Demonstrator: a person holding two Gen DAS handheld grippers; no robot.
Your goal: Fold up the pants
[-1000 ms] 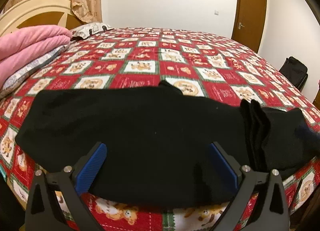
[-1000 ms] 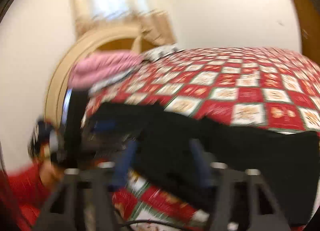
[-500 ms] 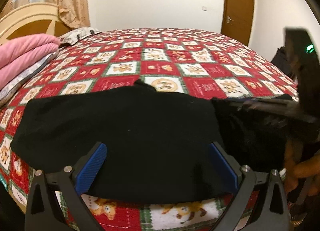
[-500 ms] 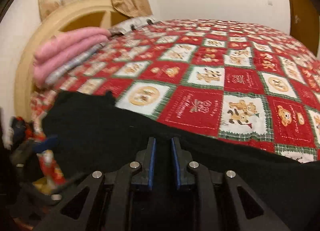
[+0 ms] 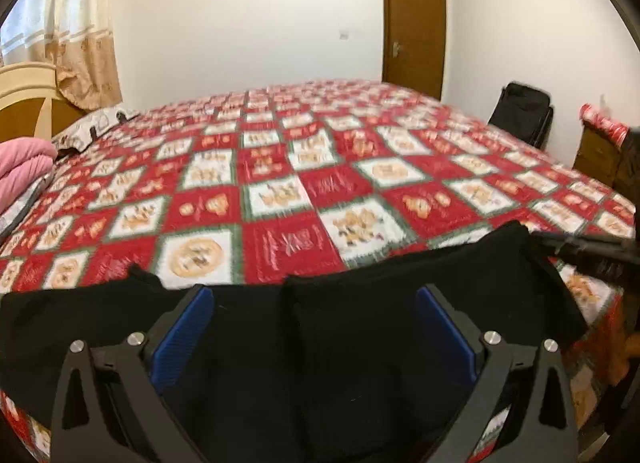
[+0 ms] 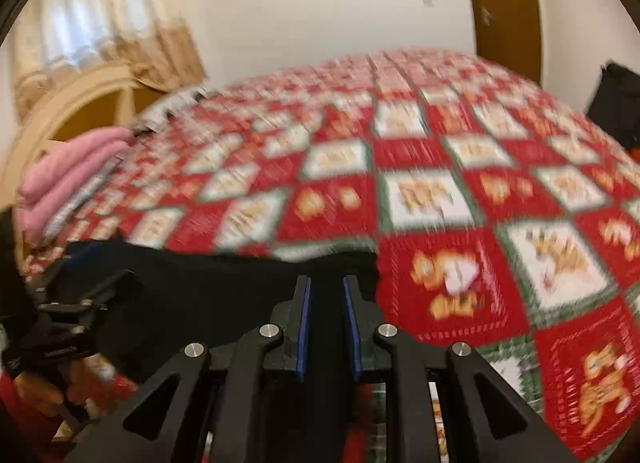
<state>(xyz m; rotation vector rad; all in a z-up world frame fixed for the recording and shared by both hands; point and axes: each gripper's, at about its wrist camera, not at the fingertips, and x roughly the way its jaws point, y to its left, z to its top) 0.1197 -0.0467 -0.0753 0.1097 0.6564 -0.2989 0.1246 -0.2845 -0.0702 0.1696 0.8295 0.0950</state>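
Black pants lie along the near edge of the bed, with one end folded over the middle part. My left gripper is open, its blue pads wide apart just above the cloth. My right gripper is shut on a fold of the pants and holds it over the rest of the garment. The right gripper's body also shows at the right edge of the left wrist view. The left gripper shows at the left of the right wrist view. Both views are blurred by motion.
The bed has a red and white patterned quilt. Folded pink bedding lies at the left by the headboard. A black bag and a wooden cabinet stand at the right, a brown door behind.
My right gripper has carried the pants' end leftward over the middle part. My left gripper has tilted up, showing more of the bed, and stays open.
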